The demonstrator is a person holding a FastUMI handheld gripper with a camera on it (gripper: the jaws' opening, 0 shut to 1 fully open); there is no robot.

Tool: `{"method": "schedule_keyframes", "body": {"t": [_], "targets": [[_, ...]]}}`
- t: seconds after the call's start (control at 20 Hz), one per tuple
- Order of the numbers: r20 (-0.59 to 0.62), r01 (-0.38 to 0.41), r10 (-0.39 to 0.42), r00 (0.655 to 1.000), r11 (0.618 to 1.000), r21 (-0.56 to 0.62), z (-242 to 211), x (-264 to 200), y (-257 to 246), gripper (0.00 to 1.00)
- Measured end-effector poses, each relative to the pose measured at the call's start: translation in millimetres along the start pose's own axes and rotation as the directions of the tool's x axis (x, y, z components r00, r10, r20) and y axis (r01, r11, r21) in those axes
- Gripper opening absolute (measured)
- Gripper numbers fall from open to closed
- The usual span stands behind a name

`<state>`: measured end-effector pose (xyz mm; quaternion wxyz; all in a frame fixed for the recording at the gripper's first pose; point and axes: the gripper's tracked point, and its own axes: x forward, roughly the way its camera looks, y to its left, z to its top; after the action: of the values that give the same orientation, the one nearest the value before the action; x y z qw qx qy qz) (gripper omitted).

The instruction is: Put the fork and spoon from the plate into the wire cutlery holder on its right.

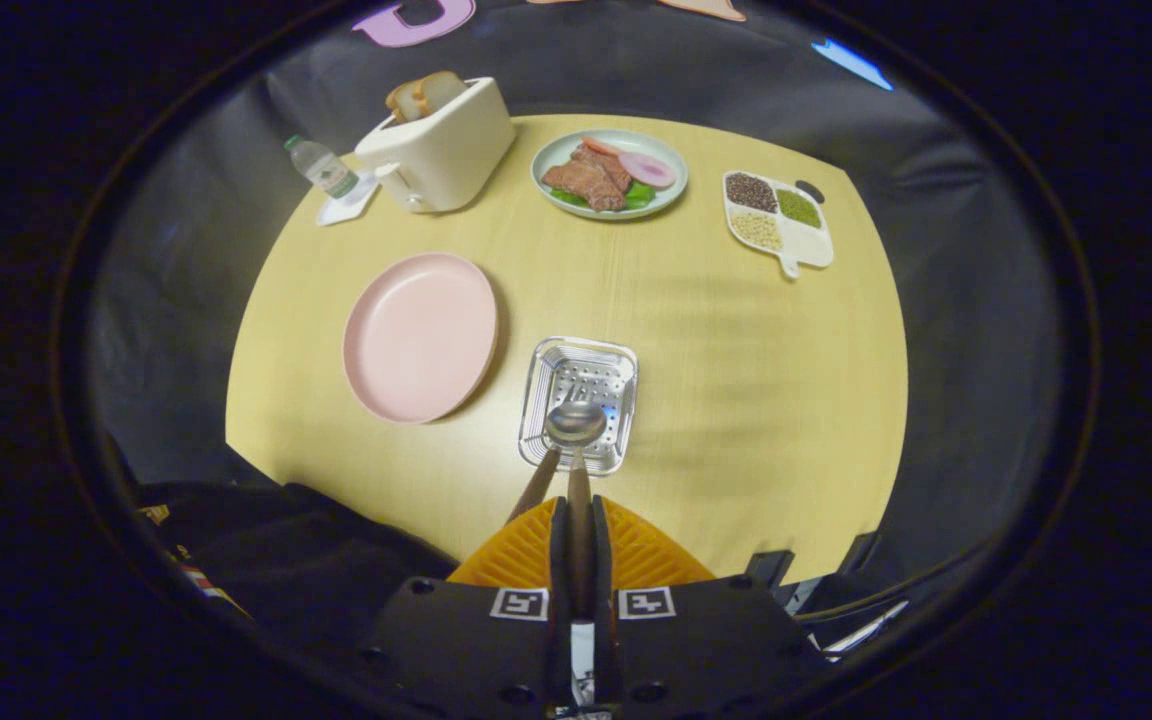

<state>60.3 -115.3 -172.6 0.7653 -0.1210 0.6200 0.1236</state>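
Observation:
My gripper [579,508] hangs above the table, shut on the handle of a metal spoon [576,424]. The spoon's bowl points ahead of the fingers and sits over the open top of the wire cutlery holder [596,365], seen from above. A slim brownish handle [534,487], likely the fork's, leans out of the holder's near left corner, just left of my fingers. Left of the holder lies the pink plate [421,335], with nothing on it.
At the back of the round wooden table [736,400] stand a white toaster [441,145] with bread, a water bottle [321,167], a plate of food [609,172] and a divided dish of beans [776,218]. A dark sleeve [276,540] shows at the near left.

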Motion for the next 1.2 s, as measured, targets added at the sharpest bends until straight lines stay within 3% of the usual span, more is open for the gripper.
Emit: {"method": "schedule_keyframes", "body": {"t": [0.45, 0.65, 0.75, 1.0, 1.2], "targets": [[0.016, 0.017, -0.018, 1.0, 0.999, 0.044, 21.6, 26.3, -2.0, 0.15], [0.061, -0.033, 0.026, 0.998, 0.993, 0.114, 26.2, 21.1, 6.2, 0.18], [0.101, -0.08, 0.063, 0.993, 0.981, 0.177, 30.8, 12.6, 11.4, 0.31], [0.239, -0.169, 0.11, 0.965, 0.956, 0.241, 45.9, -14.2, 18.7, 1.0], [0.35, -0.199, 0.113, 0.93, 0.954, 0.222, 48.0, -36.4, 25.2, 1.0]]}}
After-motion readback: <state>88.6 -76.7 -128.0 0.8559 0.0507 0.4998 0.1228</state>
